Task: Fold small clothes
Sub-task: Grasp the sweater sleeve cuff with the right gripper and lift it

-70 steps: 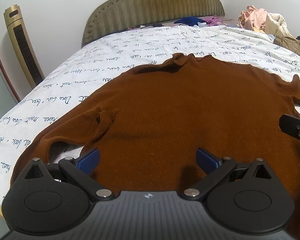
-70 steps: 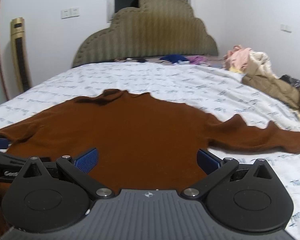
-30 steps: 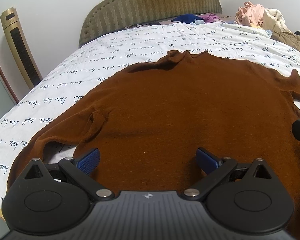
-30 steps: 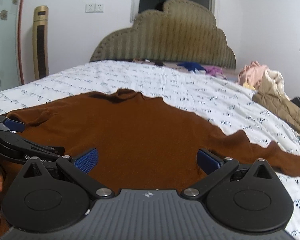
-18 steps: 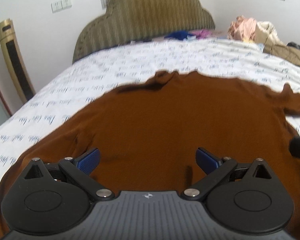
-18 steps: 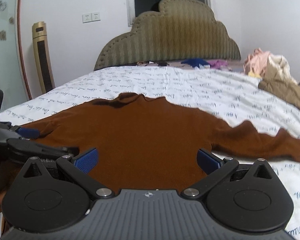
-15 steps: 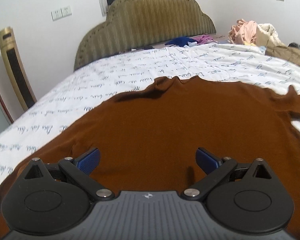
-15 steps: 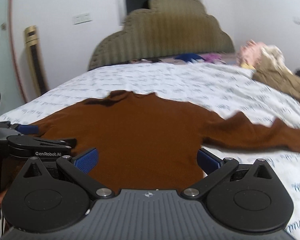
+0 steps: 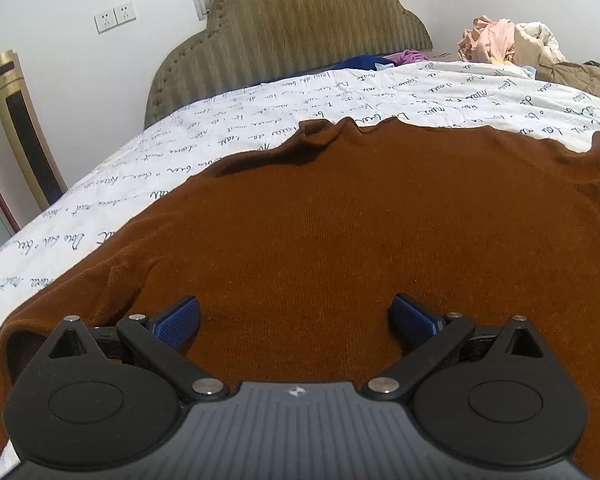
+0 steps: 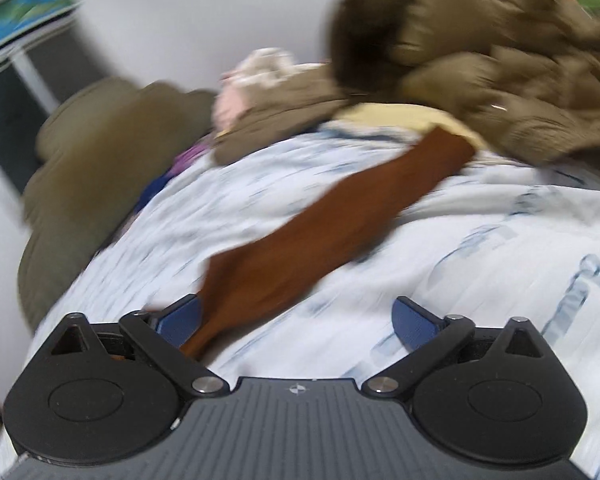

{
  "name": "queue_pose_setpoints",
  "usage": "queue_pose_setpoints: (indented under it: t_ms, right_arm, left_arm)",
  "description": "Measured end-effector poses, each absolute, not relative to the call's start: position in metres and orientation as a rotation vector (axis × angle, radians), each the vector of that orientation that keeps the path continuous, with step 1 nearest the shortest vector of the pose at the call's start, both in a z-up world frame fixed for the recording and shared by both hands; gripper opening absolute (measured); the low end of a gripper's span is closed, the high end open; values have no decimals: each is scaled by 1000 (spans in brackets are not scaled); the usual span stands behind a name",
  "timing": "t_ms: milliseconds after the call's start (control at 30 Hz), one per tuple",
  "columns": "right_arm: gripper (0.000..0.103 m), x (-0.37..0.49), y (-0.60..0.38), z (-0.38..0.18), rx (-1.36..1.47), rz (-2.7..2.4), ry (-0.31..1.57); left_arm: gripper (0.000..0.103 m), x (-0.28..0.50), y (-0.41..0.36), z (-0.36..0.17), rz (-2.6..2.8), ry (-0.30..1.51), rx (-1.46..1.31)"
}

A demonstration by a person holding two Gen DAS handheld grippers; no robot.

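Observation:
A brown long-sleeved sweater [image 9: 340, 232] lies spread flat on the white printed bedspread [image 9: 260, 120], collar toward the headboard. My left gripper [image 9: 296, 320] is open and empty, low over the sweater's lower body. In the blurred right wrist view, my right gripper [image 10: 298, 322] is open and empty over the bedspread [image 10: 480, 280]. The sweater's right sleeve [image 10: 328, 224] runs diagonally away from its left finger toward the cuff near the clothes pile.
An upholstered headboard [image 9: 292, 36] stands at the far end. A pile of jackets and clothes [image 9: 520, 52] sits at the bed's right, close in the right wrist view [image 10: 500, 60]. A gold tower unit [image 9: 24, 132] stands at the left wall.
My right gripper has swung sharply right, from facing the sweater's body to facing its right sleeve and the clothes pile. My left gripper has stayed low over the sweater, both grippers open throughout.

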State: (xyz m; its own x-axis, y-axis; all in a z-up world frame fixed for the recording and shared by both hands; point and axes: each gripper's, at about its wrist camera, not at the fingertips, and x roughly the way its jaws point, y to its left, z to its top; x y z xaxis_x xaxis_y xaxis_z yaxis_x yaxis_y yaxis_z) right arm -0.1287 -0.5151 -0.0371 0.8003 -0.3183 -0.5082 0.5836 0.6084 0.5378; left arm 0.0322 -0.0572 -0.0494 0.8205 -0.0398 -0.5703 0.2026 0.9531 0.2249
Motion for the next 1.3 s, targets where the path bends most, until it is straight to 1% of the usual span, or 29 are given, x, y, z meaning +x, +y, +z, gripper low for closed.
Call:
queue_pose_setpoints:
  t_ms: [133,367,433,500,533,600,667,733,800,867,967,1033,1100,1167,1233,1300]
  right_arm:
    - [91,-131,-552,-52,877,-532,269]
    - [87,-120,-610,-61,1043,-488,88]
    - [86,-119,-623,-64,1072,-530,63]
    - [82,-116,-636,-70,1101,-580,61]
    - [78,-114,-642,-73,1123,-595,63]
    - [73,-111,-646,-76,1165,-636,65]
    - [74,-114,-642,-73,1188,-666,47]
    - [76,-122,-635,-68,1162,-704,48]
    - [77,-124,-628,-67,1117,-747,69]
    - [77,-125,-633,-72,1123,-736,85]
    - [78,-122,-645,-75,1139,-699,56]
    - [77,-117,-653,-76,1150,-661,46]
    - [64,-113,-658,-74,1150,-639,49]
    - [32,-110,-659,-72,1142,-650,87]
    - [14,-108,-657,-67,1121,-672,119]
    - [13,-105,-650,-58,1055,-665,140]
  left_arm:
    - [103,30,-60,-50,-123,582,307]
    - [103,30,-59,-50,-128,589,297]
    - [103,30,-58,-50,-129,591,293]
    - [103,30,-58,-50,-128,591,296]
    - [103,30,-59,-50,-127,590,298]
    - [103,29,-59,-50,-126,588,302]
    - [103,29,-59,-50,-127,588,301]
    - [103,29,-59,-50,-128,589,298]
    - [103,30,-59,-50,-128,591,297]
    - [103,29,-59,-50,-127,589,299]
    - [103,29,-60,-50,-125,586,306]
    - [103,28,-60,-50,-124,585,308]
    - [103,28,-60,-50,-124,585,308]
    - [103,28,-60,-50,-125,585,307]
    - [103,28,-60,-50,-126,587,304]
    - [103,28,-60,-50,-126,587,304]
